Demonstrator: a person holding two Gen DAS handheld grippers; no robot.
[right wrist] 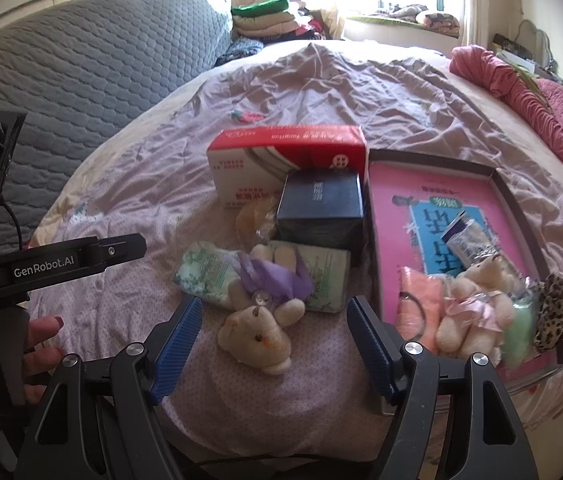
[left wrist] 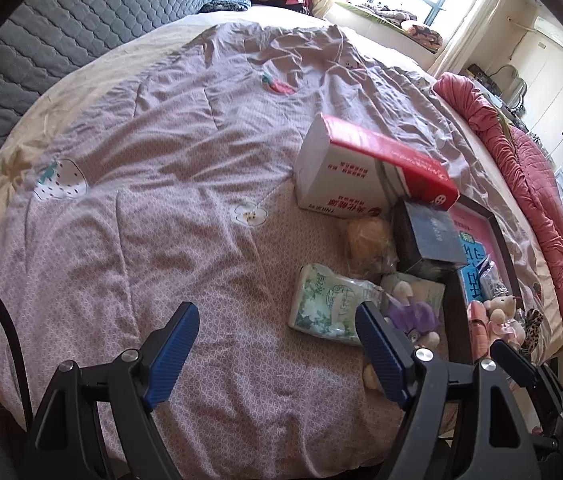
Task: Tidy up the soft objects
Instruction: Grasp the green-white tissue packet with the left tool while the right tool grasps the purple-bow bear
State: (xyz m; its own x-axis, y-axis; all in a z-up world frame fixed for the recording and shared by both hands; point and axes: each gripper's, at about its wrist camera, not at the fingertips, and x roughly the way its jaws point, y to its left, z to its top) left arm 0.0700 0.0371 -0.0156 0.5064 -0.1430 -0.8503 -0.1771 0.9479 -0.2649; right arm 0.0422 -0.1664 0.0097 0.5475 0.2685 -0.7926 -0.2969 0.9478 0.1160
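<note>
A small cream teddy bear in a purple dress (right wrist: pixel 261 320) lies on the bed, partly over two green tissue packs (right wrist: pixel 321 276); it lies just ahead of and between the fingers of my open, empty right gripper (right wrist: pixel 273 340). A shallow box lid tray (right wrist: pixel 517 196) with a pink book inside holds a second cream bear in pink (right wrist: pixel 473 312), an orange pouch (right wrist: pixel 417 300), a green soft item (right wrist: pixel 519 332) and a leopard scrunchie (right wrist: pixel 553 312). My left gripper (left wrist: pixel 277 344) is open and empty over the bedspread, left of the tissue pack (left wrist: pixel 329 304) and purple bear (left wrist: pixel 413 316).
A red-and-white carton (right wrist: pixel 285 160) and a dark box (right wrist: pixel 321 204) stand behind the bear, with a bagged yellow item (right wrist: pixel 255 216) beside them. A rolled pink quilt (right wrist: pixel 541 96) lies at the right. Grey quilted headboard (right wrist: pixel 81 80) at the left. Folded bedding (right wrist: pixel 265 16) at the back.
</note>
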